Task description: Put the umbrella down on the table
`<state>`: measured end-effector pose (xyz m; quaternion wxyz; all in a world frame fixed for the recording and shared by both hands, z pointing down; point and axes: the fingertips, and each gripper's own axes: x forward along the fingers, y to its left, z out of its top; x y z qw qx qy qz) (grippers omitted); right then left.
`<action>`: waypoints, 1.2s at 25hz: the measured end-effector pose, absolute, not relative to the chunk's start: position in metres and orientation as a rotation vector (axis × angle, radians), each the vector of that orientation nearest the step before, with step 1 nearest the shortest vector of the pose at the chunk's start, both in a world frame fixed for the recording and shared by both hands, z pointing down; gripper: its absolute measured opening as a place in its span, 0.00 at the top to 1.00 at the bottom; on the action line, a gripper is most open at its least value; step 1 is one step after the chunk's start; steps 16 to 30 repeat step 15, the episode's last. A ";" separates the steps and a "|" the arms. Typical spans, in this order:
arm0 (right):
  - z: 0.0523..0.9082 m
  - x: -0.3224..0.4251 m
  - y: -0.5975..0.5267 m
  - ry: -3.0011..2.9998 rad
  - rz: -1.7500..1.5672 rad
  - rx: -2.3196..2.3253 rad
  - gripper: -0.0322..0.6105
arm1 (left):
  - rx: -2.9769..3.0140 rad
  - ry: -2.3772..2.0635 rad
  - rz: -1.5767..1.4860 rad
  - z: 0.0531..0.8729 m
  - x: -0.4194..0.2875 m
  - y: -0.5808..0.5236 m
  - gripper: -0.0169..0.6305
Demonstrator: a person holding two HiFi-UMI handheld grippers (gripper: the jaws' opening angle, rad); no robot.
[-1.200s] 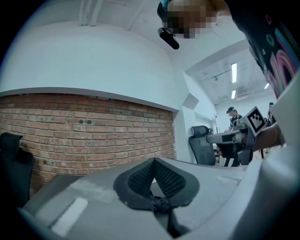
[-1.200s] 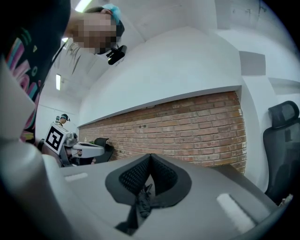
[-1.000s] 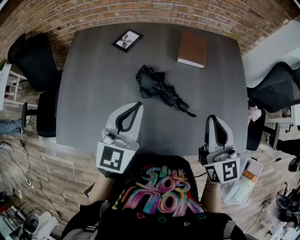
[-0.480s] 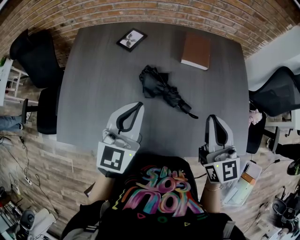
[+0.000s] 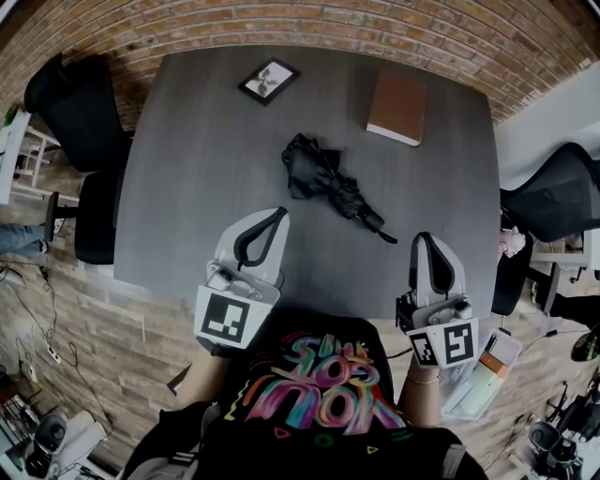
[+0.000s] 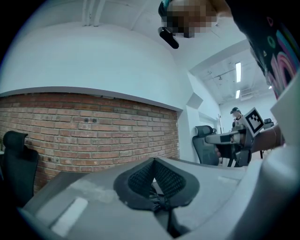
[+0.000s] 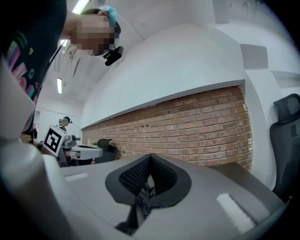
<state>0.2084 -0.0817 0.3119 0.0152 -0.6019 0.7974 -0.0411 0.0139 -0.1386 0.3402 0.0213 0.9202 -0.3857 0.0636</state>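
Note:
A folded black umbrella [image 5: 330,187] lies on the dark grey table [image 5: 187,187], near its middle, with the handle end pointing toward the near right. My left gripper [image 5: 273,217] hovers over the table's near edge, a short way in front of the umbrella and to its left. Its jaws are shut and hold nothing. My right gripper [image 5: 424,238] is at the near right edge, also shut and holding nothing. In the left gripper view the fingertips [image 6: 153,161] meet, and in the right gripper view they [image 7: 150,156] do too. Neither gripper touches the umbrella.
A framed picture [image 5: 269,81] lies at the table's far left and a brown book [image 5: 397,108] at the far right. Black office chairs stand at the left [image 5: 80,122] and the right [image 5: 553,192]. A brick wall [image 5: 309,23] runs behind the table.
Only the head view has drifted a little. Both grippers and the umbrella keep their places.

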 end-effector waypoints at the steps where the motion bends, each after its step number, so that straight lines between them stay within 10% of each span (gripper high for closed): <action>1: 0.312 0.208 -0.083 2.484 -0.130 -1.867 0.95 | 2.851 -1.199 0.197 0.340 0.014 -0.139 0.98; 30: 0.319 0.193 -0.096 2.537 -0.152 -1.817 0.95 | 2.814 -1.237 0.219 0.346 0.001 -0.139 0.98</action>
